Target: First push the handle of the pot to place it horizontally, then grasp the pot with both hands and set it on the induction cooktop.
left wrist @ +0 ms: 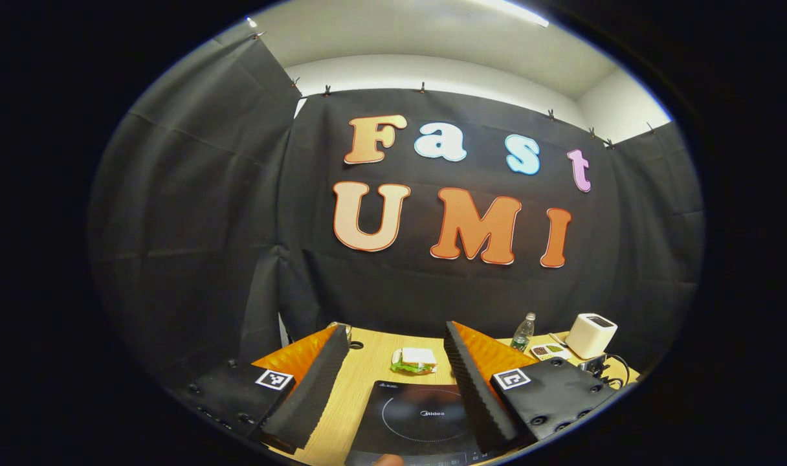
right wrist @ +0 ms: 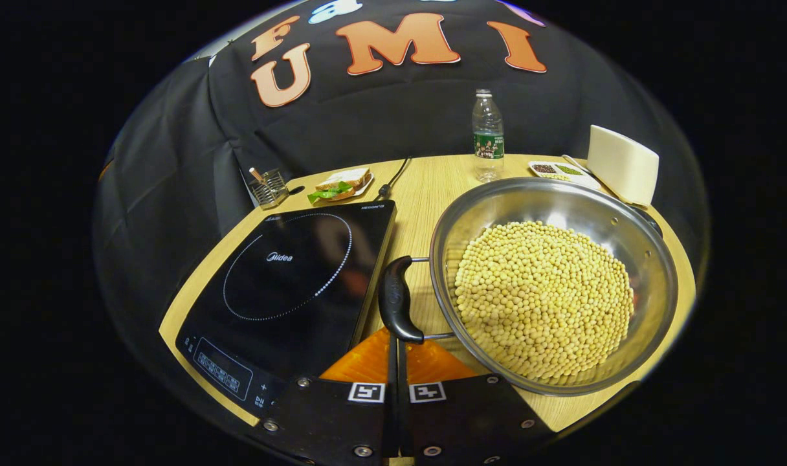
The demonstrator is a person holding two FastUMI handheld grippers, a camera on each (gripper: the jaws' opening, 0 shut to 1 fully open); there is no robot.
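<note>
Left gripper (left wrist: 393, 372) spread wide, nothing held, raised above the near part of the cooktop (left wrist: 419, 417), well off the table (left wrist: 367, 372). In the left gripper view: sandwich (left wrist: 414, 360) toward the far edge past the cooktop, bottle (left wrist: 523, 332), small tray (left wrist: 549, 351) and white box (left wrist: 591, 335) at the far right corner. Right gripper (right wrist: 395, 343) closed tight, fingers together with nothing between, tips just at or under the black handle (right wrist: 397, 299); could not tell if touching. Handle stood on the pot's (right wrist: 555, 207) left side, between pot and cooktop (right wrist: 283, 291). Pot sat on the table's (right wrist: 426, 188) right half, just beside the cooktop, full of yellow beans (right wrist: 542, 298), not on the cooktop. Cooktop lay at the left near corner. In the right gripper view: wire holder (right wrist: 268, 186) and sandwich (right wrist: 342, 183) at the far left edge, bottle (right wrist: 488, 134) at the far edge, tray (right wrist: 557, 170) and white box (right wrist: 622, 164) at the far right.
</note>
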